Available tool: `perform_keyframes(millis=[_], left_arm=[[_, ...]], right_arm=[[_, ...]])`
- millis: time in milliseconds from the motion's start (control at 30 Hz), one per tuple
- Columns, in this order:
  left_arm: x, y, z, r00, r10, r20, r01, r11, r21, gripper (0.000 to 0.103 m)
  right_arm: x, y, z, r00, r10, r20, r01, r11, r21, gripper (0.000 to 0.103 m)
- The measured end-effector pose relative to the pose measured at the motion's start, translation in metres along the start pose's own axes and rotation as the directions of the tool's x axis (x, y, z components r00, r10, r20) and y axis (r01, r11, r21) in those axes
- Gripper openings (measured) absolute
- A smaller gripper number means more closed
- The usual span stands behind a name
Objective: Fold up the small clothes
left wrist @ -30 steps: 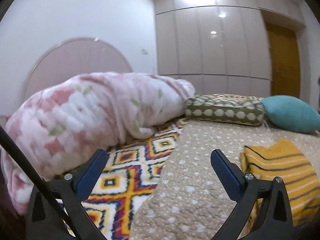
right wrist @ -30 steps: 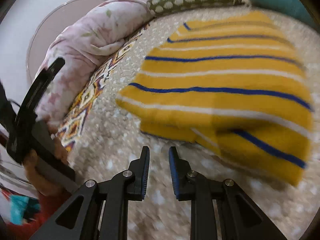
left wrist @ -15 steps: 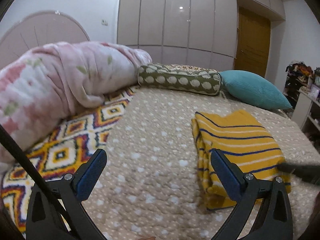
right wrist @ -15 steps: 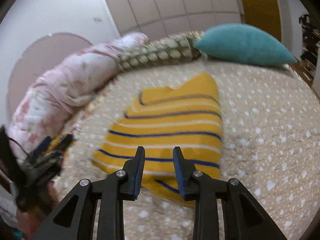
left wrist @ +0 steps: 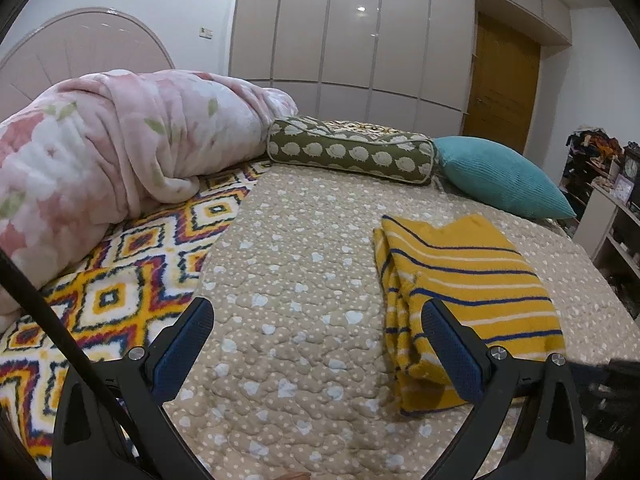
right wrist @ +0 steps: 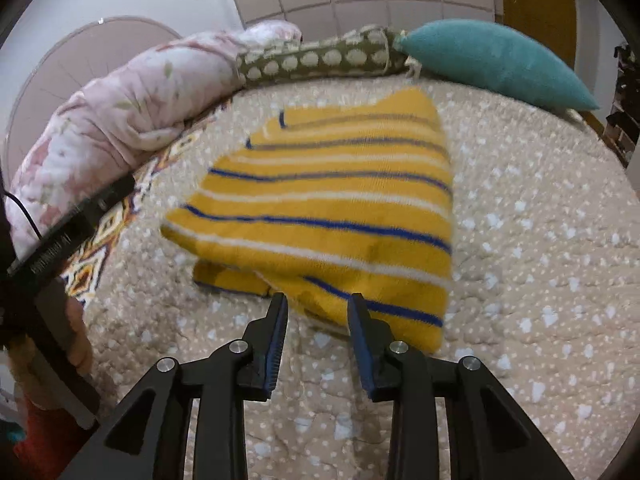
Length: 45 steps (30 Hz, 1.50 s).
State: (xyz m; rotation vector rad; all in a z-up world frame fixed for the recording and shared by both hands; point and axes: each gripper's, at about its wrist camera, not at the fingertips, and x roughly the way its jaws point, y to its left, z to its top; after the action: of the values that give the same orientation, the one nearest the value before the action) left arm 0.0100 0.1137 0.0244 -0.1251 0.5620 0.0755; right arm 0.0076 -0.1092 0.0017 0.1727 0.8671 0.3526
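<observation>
Only lettering visible: a line of pale print along the black bar of the left gripper body [right wrist: 72, 232], at the left edge of the right wrist view; too blurred and tilted to read. A small clock face [left wrist: 631, 168] on the shelf unit [left wrist: 600, 216] beyond the bed's right edge; numerals too small to make out. A small wall plate [left wrist: 206, 32] left of the wardrobe doors, no legible marking. No readable text, brand or number anywhere else
</observation>
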Motion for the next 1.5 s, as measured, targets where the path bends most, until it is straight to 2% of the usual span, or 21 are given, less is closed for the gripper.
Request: perform_keyframes(millis=[233,367,600,867,1500], left_arm=[[0.002,-0.003,-0.002,0.999,-0.037,-0.026,0.037,0.999,0.004,0.103],[0.005,-0.001,-0.003,0.998,-0.052,-0.045,0.052,0.999,-0.01,0.103],[0.008,0.003,-0.003,0.997,-0.052,-0.06,0.05,0.998,-0.033,0.103],[0.012,0.004,-0.004,0.995,-0.065,-0.078,0.062,0.997,-0.041,0.103],[0.019,0.007,-0.006,0.992,-0.064,-0.109,0.059,0.997,-0.046,0.103]], right_arm=[[-0.024,0.018,0.011,0.993,-0.05,0.112,0.055,0.998,-0.041,0.042],[-0.026,0.025,0.015,0.987,-0.078,0.14,0.088,0.994,-0.066,0.047],[-0.016,0.028,0.012,0.985,-0.117,0.124,0.129,0.987,-0.092,0.048],[-0.009,0.024,0.011,0.986,-0.128,0.105,0.137,0.987,-0.084,0.055],[0.001,0.02,0.005,0.987,-0.142,0.073,0.147,0.987,-0.07,0.056]])
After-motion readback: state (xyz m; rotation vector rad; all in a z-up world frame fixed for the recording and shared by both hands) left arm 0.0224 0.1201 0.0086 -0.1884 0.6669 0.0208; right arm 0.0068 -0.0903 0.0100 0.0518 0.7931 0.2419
